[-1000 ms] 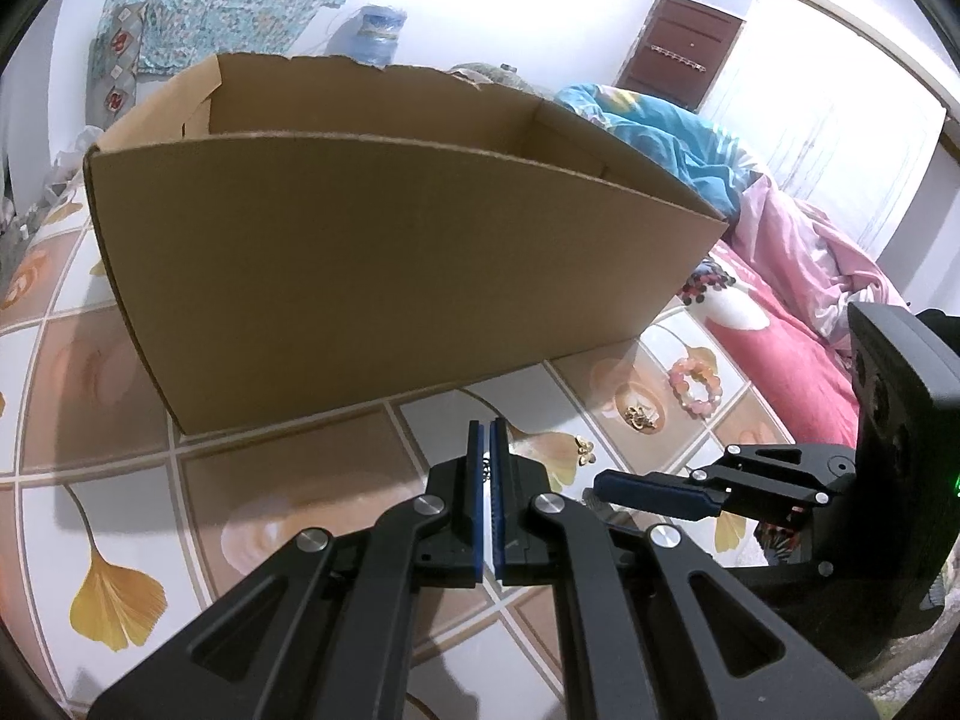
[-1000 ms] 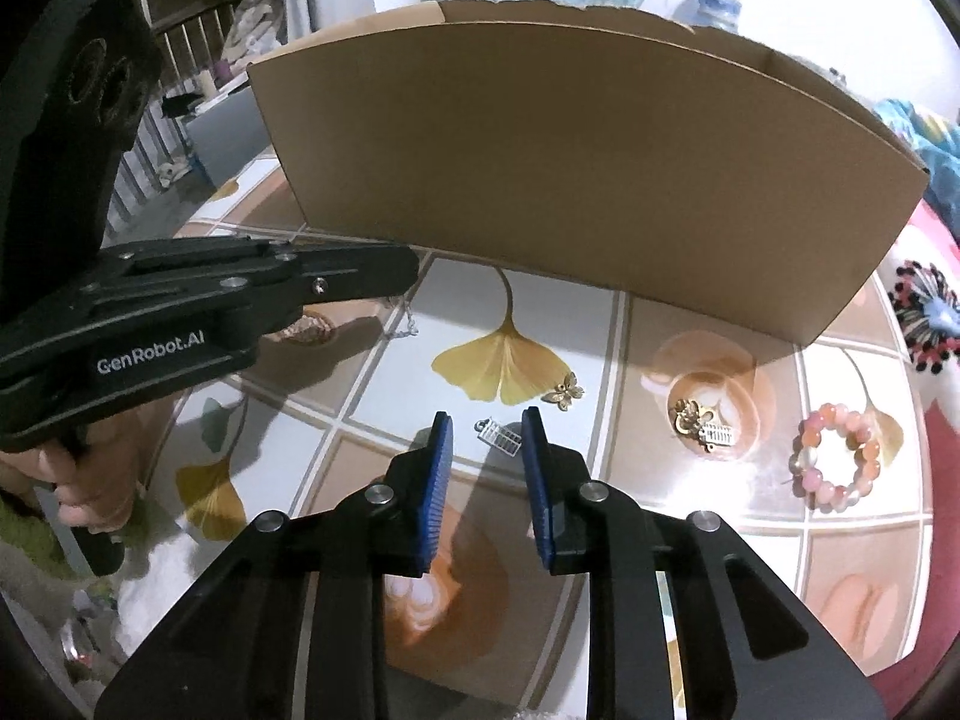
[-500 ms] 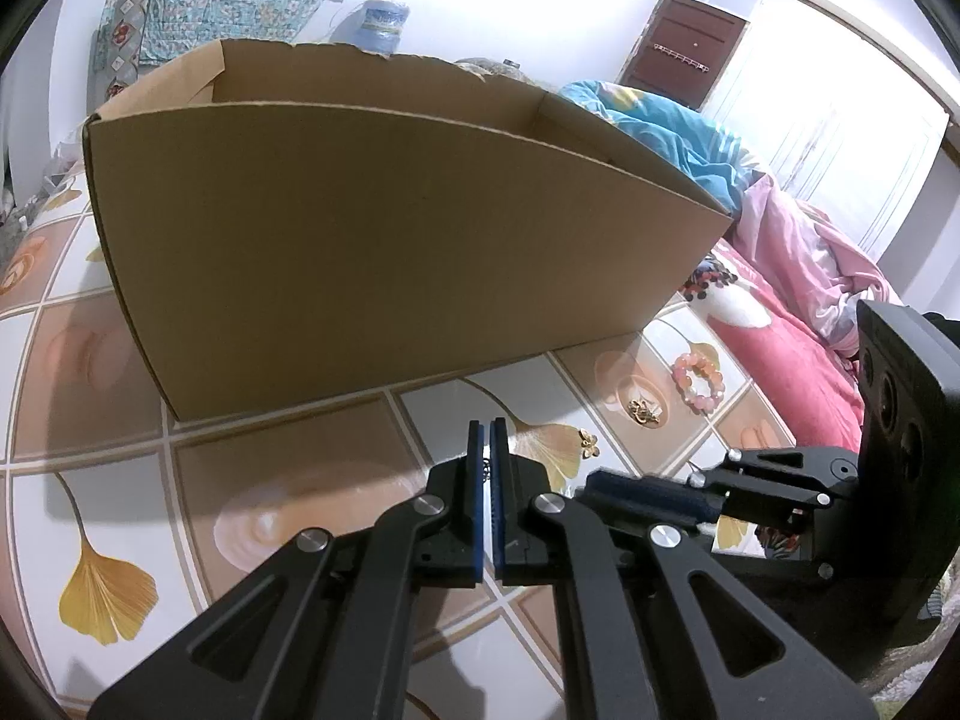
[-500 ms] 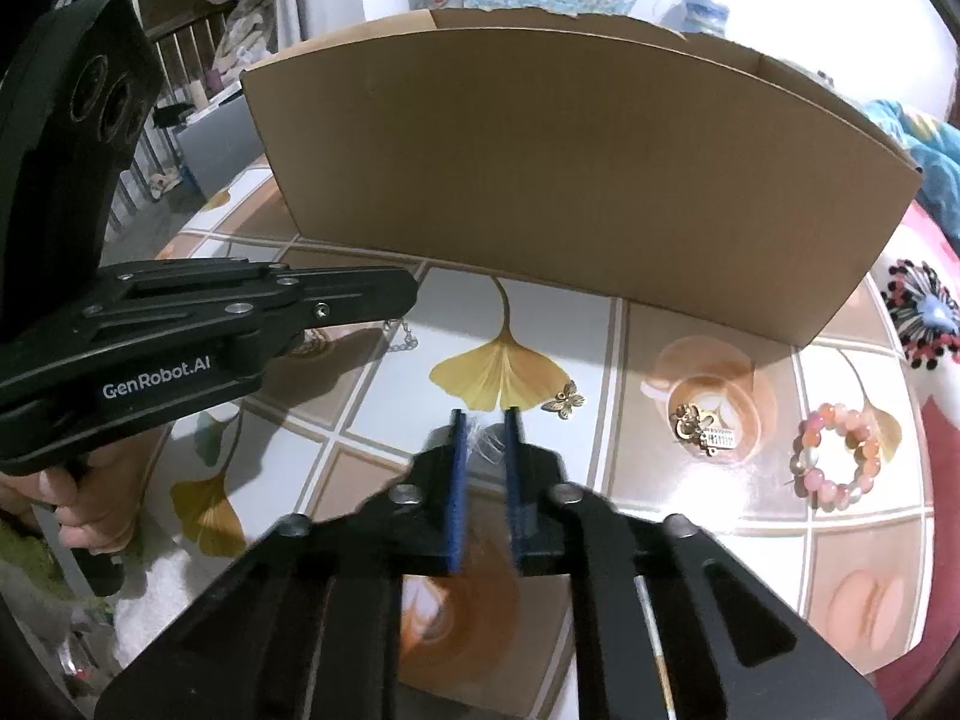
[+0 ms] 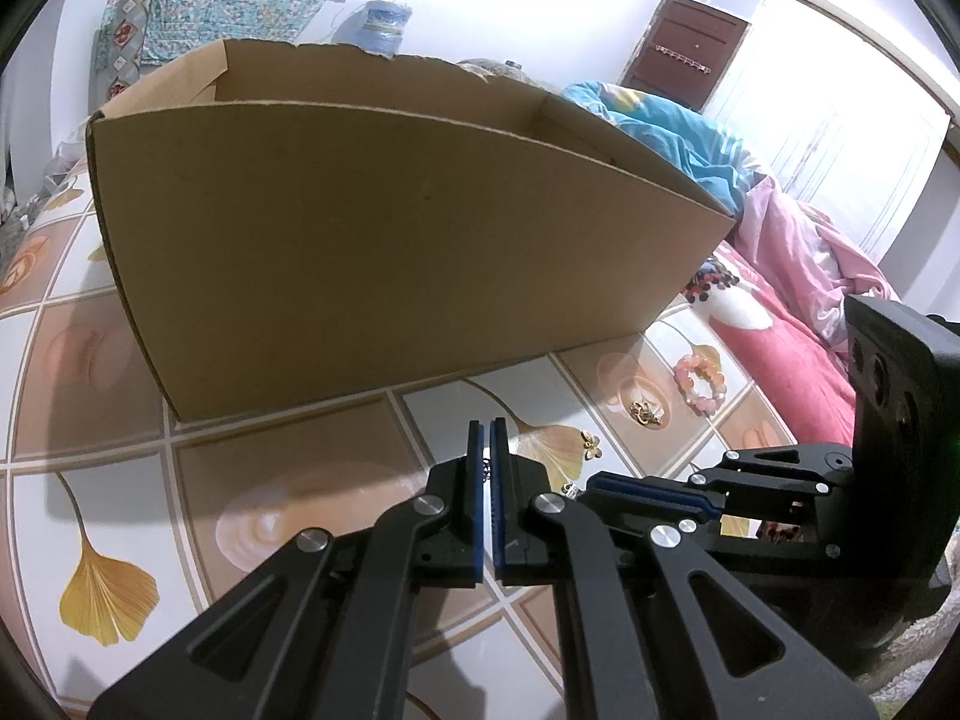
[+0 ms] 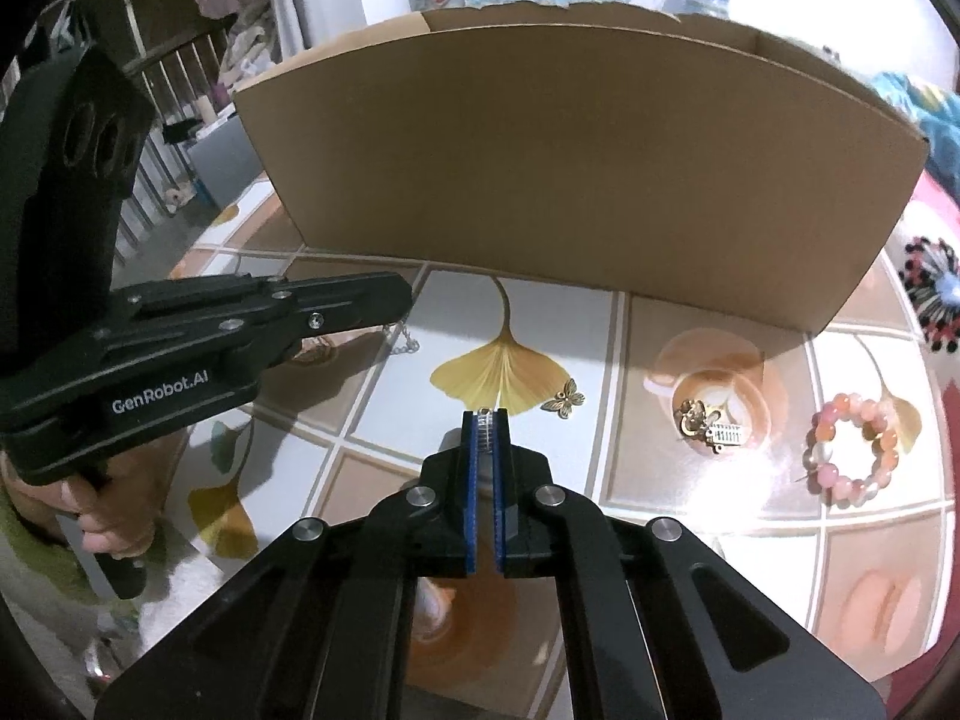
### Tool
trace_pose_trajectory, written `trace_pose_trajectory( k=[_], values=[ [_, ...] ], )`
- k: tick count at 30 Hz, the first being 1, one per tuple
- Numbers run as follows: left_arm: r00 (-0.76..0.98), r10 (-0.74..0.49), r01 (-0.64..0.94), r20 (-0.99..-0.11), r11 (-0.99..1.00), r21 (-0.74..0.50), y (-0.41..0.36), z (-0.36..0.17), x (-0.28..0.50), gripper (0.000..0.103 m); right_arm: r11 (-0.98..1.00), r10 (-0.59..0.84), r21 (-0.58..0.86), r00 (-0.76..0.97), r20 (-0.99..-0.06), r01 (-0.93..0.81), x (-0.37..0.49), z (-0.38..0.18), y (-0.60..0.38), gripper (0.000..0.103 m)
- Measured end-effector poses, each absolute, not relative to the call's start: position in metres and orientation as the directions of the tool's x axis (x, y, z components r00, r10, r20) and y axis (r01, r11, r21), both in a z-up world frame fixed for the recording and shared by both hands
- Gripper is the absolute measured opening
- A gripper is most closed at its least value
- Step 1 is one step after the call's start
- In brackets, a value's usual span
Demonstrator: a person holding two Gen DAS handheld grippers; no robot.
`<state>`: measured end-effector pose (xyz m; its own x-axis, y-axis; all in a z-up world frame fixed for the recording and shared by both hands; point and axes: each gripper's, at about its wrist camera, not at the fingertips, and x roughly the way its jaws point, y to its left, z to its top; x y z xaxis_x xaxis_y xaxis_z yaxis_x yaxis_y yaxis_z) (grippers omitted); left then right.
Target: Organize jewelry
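Note:
An open cardboard box (image 5: pixel 390 228) stands on the tiled table top (image 5: pixel 288 456), straight ahead of both grippers. My right gripper (image 6: pixel 486 417) is shut on a small silver charm (image 6: pixel 487 425) that peeks out at the tips of its blue pads. My left gripper (image 5: pixel 487 426) is also shut, and in the right wrist view a thin silver chain (image 6: pixel 403 341) dangles below the left gripper (image 6: pixel 402 300). On the table lie a gold butterfly charm (image 6: pixel 564 399), a gold flower piece with a silver comb charm (image 6: pixel 711 423) and a pink bead bracelet (image 6: pixel 852 450).
A person's hand (image 6: pixel 90 516) holds the left gripper's handle at the left. A black and red beaded piece (image 6: pixel 939 294) lies by the box's right corner. Pink and blue bedding (image 5: pixel 798 276) fills the right side behind the table.
The right gripper's jaws closed on the silver charm that lay on the table in front of them. The left gripper stayed shut and still.

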<state>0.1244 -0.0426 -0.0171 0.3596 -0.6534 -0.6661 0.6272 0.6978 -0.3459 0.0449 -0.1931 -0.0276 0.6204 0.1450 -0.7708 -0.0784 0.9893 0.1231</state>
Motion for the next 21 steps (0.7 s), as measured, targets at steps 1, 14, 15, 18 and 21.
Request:
trace_pose_trajectory(
  k=[1, 14, 15, 18, 21],
  values=[
    [0.359, -0.653, 0.627, -0.666, 0.698, -0.346, -0.042, -0.018, 0.125, 0.001, 0.988, 0.15, 0.129, 0.619, -0.771, -0.079, 0.045, -0.027, -0.194, 0.001],
    [0.36, -0.655, 0.625, -0.664, 0.698, -0.349, -0.042, -0.018, 0.126, 0.001, 0.988, 0.154, 0.107, 0.602, -0.783, -0.115, 0.045, -0.025, -0.203, 0.0],
    [0.361, -0.655, 0.625, -0.664, 0.698, -0.349, -0.041, -0.018, 0.126, 0.001, 0.988, 0.15, 0.095, 0.604, -0.783, -0.123, 0.045, -0.025, -0.202, 0.0],
    [0.361, -0.655, 0.623, -0.664, 0.699, -0.35, -0.041, -0.018, 0.127, 0.001, 0.984, 0.163, 0.088, 0.599, -0.784, -0.152, 0.045, -0.025, -0.195, 0.0],
    [0.362, -0.654, 0.624, -0.664, 0.699, -0.349, -0.04, -0.017, 0.127, 0.001, 0.981, 0.175, 0.085, 0.595, -0.785, -0.175, 0.044, -0.025, -0.187, 0.0]
  ],
)
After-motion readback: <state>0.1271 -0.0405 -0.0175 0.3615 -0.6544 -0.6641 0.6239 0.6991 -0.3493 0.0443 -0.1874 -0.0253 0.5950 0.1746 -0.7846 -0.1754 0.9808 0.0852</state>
